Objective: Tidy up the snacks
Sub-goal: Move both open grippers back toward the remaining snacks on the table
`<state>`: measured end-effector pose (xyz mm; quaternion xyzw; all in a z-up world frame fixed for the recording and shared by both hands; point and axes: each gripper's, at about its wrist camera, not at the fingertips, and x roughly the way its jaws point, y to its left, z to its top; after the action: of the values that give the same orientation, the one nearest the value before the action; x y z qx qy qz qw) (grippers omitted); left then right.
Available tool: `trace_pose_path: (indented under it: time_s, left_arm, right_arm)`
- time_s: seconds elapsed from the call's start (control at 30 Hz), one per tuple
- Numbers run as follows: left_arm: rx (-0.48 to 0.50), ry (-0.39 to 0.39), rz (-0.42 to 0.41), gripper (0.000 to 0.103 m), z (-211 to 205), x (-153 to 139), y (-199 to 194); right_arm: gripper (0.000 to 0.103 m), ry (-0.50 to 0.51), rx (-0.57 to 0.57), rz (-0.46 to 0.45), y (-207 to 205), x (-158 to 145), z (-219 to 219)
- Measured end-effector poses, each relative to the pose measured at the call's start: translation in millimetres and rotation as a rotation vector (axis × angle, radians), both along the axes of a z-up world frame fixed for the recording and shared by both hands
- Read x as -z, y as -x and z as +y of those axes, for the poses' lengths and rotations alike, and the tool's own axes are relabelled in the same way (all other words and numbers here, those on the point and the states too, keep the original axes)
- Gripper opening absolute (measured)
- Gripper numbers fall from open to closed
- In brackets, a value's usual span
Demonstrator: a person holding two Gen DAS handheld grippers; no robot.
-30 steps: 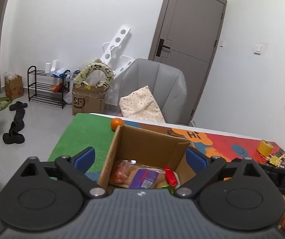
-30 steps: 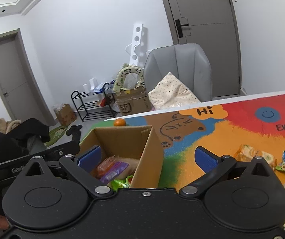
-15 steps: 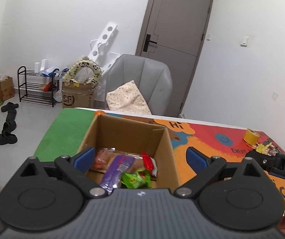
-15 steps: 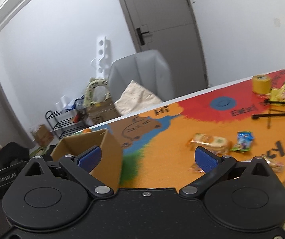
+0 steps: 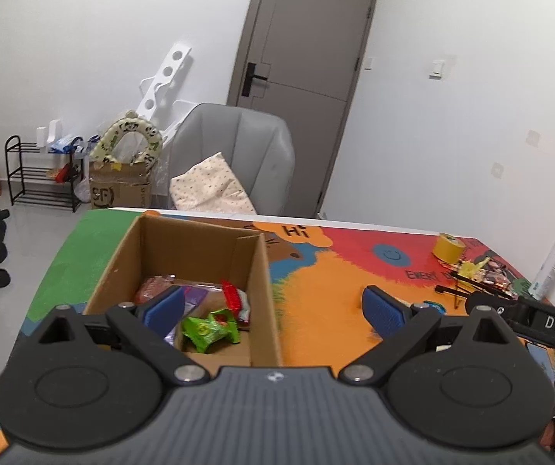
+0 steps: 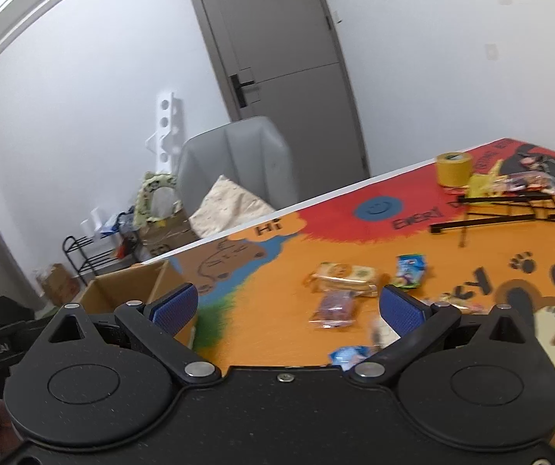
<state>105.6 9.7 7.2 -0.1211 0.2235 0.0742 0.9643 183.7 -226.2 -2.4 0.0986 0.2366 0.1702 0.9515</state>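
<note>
Box: cardboard box (image 5: 263,271) on the colourful mat (image 6: 277,271), green packet (image 5: 209,327) inside.
Loose snacks: bread pack (image 6: 345,277), purple packet (image 6: 333,310), out on the mat.
Left gripper (image 5: 271,306): spread wide, empty.
Right gripper (image 6: 289,306): spread wide, empty.

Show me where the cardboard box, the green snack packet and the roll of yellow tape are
cardboard box (image 5: 263,279): left wrist view, on its right-hand wall.
green snack packet (image 5: 209,329): left wrist view, middle of the wrapper, inside the box.
roll of yellow tape (image 6: 453,170): right wrist view, on its outer side.
</note>
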Motion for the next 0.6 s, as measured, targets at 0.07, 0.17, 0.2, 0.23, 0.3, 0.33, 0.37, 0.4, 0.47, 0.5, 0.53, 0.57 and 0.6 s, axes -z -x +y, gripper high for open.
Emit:
trace_pose_path:
  time_s: [0.07, 0.17, 0.2, 0.23, 0.3, 0.33, 0.37, 0.4, 0.47, 0.5, 0.53, 0.57, 0.6]
  left_arm:
    - [0.011, -0.009, -0.004, 0.097, -8, 0, 1]
    - [0.036, -0.019, -0.012, 0.097, -20, -1, 2]
    - [0.047, -0.022, -0.015, 0.097, -24, -1, 3]
    - [0.057, -0.025, -0.016, 0.097, -28, -1, 2]
    - [0.076, -0.028, -0.014, 0.097, -36, 0, 1]
    - [0.085, -0.026, -0.011, 0.097, -40, 1, 0]
    - [0.094, -0.024, -0.009, 0.097, -44, 1, -1]
    - [0.102, -0.025, -0.006, 0.097, -49, 2, -2]
    - [0.112, -0.029, -0.004, 0.097, -58, 3, -3]
    - [0.119, -0.028, -0.003, 0.097, -62, 3, -4]
    - [0.124, -0.027, -0.002, 0.097, -65, 3, -5]
    - [0.128, -0.028, 0.0, 0.097, -69, 4, -6]
    - [0.131, -0.029, 0.003, 0.097, -73, 5, -7]
  right_arm:
    - [0.103, -0.004, 0.01, 0.006, 2, 1, -7]
    - [0.103, -0.012, 0.013, 0.013, 6, 2, -17]
    - [0.103, -0.013, 0.016, 0.017, 6, 2, -22]
    - [0.103, -0.015, 0.016, 0.024, 7, 2, -25]
    - [0.103, -0.02, 0.024, 0.034, 7, 2, -33]
    - [0.103, -0.018, 0.032, 0.034, 8, 2, -36]
    - [0.103, -0.012, 0.039, 0.032, 8, 2, -39]
    - [0.103, -0.007, 0.045, 0.03, 9, 2, -43]
    - [0.103, -0.006, 0.053, 0.029, 10, 2, -52]
    - [0.103, -0.005, 0.058, 0.029, 10, 3, -56]
    - [0.103, -0.003, 0.062, 0.029, 11, 3, -60]
    - [0.103, -0.001, 0.067, 0.028, 11, 3, -64]
    - [0.103, 0.001, 0.072, 0.028, 11, 3, -67]
